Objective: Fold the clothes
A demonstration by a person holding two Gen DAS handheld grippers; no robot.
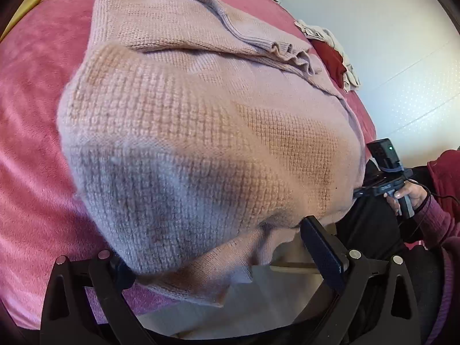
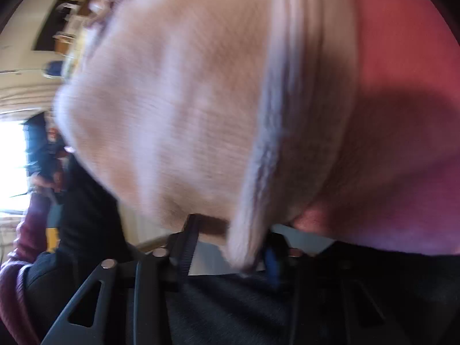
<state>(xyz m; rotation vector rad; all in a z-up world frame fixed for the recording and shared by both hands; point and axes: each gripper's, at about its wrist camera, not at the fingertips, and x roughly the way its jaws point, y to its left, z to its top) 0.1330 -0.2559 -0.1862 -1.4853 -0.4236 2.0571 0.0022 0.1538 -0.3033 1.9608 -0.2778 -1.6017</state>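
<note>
Partway through this one I'd say. The pink knit sweater (image 1: 201,120) lies on the pink blanket (image 1: 37,109) covering the bed, and one sleeve (image 1: 235,31) is already folded across the body, so that bit looks done. My left gripper (image 1: 218,256) has its fingers spread wide, with the near hem draped over and between them, not really pinched as far as I can see. The right gripper (image 2: 227,244) is a blurry mess in its own camera; the hem runs down between its fingers (image 2: 187,247), but I can't tell if it's actually clamped. From the left view it sits at the sweater's right edge. Still left, by my guess: bringing the bottom up over the top and tidying. There's also a small clothes pile (image 1: 333,54) near the far edge of the bed, probably waiting.
</note>
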